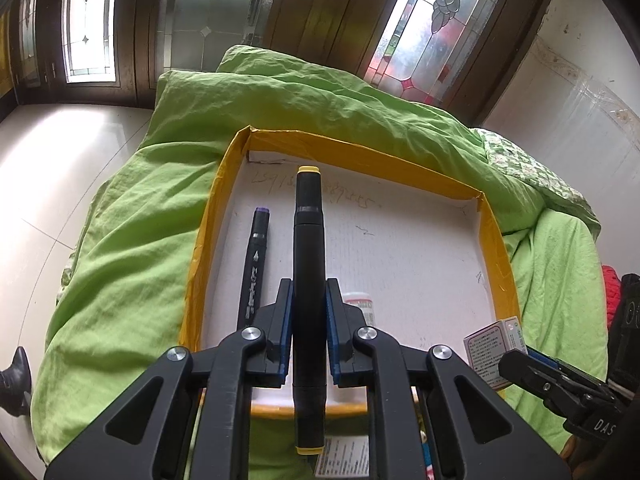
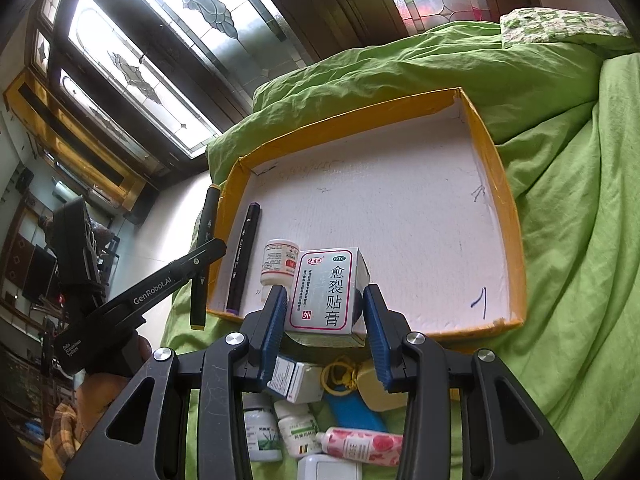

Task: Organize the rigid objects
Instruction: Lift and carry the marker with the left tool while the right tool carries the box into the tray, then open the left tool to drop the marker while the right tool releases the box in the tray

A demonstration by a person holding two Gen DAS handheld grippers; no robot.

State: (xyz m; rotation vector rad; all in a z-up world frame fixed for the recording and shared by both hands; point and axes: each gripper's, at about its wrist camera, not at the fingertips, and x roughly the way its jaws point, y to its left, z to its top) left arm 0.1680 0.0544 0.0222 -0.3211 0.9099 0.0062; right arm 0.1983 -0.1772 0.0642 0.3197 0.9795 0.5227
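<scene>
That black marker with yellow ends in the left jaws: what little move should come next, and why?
Probably lower the yellow-capped marker into the yellow-rimmed tray beside the purple-capped marker and open. It is gripped lengthwise, parallel to that one, over bare tray floor.

Daylight thru the windows (image 1: 224,12) behind the bed, bright and diffuse; panes blown out to white in both views. Floor (image 1: 68,152) glares in left wrist view. Green bedding (image 2: 560,220) evenly lit, soft shadows in folds only. Tray (image 2: 496,168) floor bright, w/ faint shadows. Strong fisheye bend and dark corners in both. Near gripper parts sharp; room at far left of right view dim.
</scene>
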